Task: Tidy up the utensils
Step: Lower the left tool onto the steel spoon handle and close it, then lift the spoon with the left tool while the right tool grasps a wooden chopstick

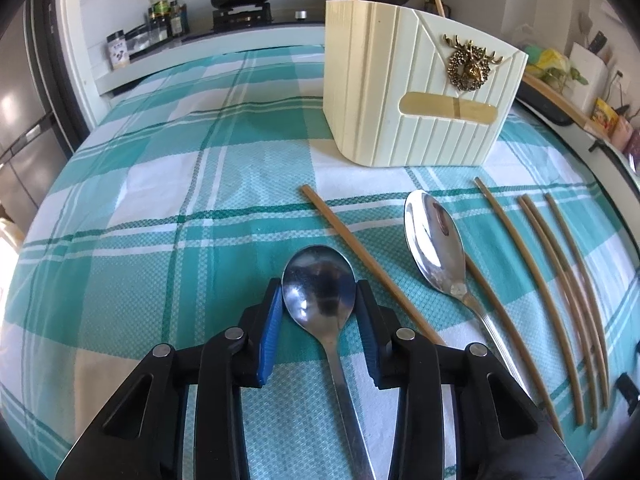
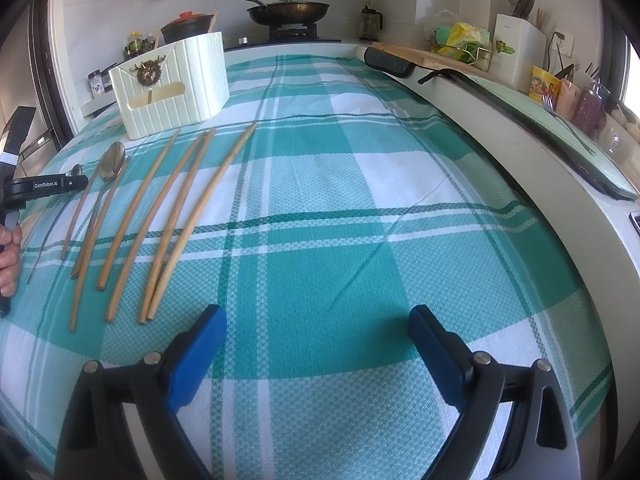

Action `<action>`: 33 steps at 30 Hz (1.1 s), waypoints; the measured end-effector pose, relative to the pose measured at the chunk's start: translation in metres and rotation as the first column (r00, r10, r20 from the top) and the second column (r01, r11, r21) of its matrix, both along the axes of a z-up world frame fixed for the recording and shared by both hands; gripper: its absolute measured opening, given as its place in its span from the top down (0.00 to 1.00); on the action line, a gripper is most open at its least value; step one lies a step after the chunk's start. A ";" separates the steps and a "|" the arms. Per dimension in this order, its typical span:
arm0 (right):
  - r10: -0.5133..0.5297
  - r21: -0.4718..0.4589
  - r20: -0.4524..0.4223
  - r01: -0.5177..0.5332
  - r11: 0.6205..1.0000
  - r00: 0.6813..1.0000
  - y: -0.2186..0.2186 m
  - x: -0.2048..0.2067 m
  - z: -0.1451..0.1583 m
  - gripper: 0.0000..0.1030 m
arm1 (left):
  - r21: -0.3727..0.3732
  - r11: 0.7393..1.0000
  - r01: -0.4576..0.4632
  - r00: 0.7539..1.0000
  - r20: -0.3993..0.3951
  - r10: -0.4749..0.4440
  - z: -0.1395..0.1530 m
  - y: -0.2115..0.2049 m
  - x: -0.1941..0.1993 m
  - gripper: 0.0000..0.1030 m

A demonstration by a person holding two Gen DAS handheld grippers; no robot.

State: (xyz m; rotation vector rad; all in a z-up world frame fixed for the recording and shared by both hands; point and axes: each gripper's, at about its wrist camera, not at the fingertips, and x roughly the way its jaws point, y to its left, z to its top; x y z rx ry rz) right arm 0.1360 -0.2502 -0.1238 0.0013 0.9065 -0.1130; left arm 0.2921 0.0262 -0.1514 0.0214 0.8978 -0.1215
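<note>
Spoons [image 1: 320,280]: two. Chopsticks [image 1: 516,264] lying on the tabletop [image 1: 160,200]: six, as far as can be counted; two more standing in the single cream utensil holder [image 1: 384,92].
</note>
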 end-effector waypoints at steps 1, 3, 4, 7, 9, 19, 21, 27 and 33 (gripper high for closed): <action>0.007 0.003 -0.011 -0.007 1.000 1.000 -0.001 0.001 0.001 0.08 | 0.001 1.000 0.008 1.000 -0.001 -0.008 0.000 0.000 -0.001 0.66; 0.020 0.013 -0.044 -0.020 1.000 0.999 -0.003 0.006 0.003 0.08 | 0.005 1.000 0.022 1.000 -0.002 -0.022 0.001 0.001 -0.004 0.66; 0.025 0.015 -0.056 -0.024 1.000 0.998 -0.004 0.007 0.003 0.08 | 0.005 1.000 0.026 1.000 -0.002 -0.026 0.001 0.002 -0.006 0.66; 0.025 0.008 -0.067 -0.025 1.000 0.997 -0.007 0.010 0.004 0.09 | 0.000 1.000 0.031 1.000 0.003 -0.031 0.000 0.004 -0.011 0.66; 0.020 -0.002 -0.064 -0.020 1.000 0.998 -0.008 0.013 0.004 0.09 | 0.000 0.999 0.032 0.999 0.007 -0.032 0.000 0.004 -0.013 0.66; 0.037 0.021 -0.073 -0.035 0.999 0.997 -0.015 0.054 0.013 0.09 | -0.001 1.000 0.030 0.999 0.009 -0.030 0.000 0.004 -0.013 0.66; 0.053 0.016 -0.074 -0.052 0.999 0.996 -0.011 0.060 0.012 0.09 | -0.001 1.000 0.031 0.999 0.008 -0.031 0.000 0.005 -0.013 0.66; 0.055 0.095 -0.042 -0.051 0.994 0.998 -0.010 0.080 0.020 0.20 | -0.003 1.000 0.030 1.000 0.007 -0.030 0.000 0.005 -0.013 0.66; 0.115 0.299 -0.096 -0.082 0.951 0.989 0.002 0.128 0.023 0.55 | -0.003 1.000 0.030 1.000 0.007 -0.030 0.000 0.005 -0.013 0.66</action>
